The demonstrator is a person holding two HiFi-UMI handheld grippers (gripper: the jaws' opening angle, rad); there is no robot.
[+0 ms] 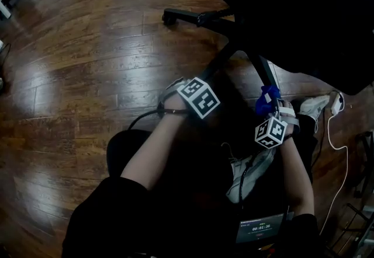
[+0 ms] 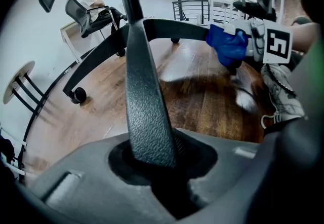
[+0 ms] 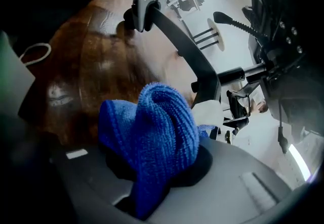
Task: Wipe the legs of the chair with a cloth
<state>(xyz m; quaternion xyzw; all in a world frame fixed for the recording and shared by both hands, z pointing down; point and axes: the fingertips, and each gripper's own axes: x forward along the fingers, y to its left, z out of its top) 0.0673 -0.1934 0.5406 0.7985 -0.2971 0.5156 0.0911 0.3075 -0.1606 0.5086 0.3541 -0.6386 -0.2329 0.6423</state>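
Wooden floor (image 1: 87, 46), left hand-held gripper (image 2: 152, 162) angled down, clamped on chair leg (image 2: 144, 96), right hand-held gripper (image 3: 152, 177) gripping blue cloth (image 3: 157, 126)

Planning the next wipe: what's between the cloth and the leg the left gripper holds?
Bare wood floor, in the left gripper view; a second leg reaches the cloth.

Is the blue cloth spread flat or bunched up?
Bunched up: the blue cloth rises as a crumpled wad of folds clamped in the right hand-held gripper.
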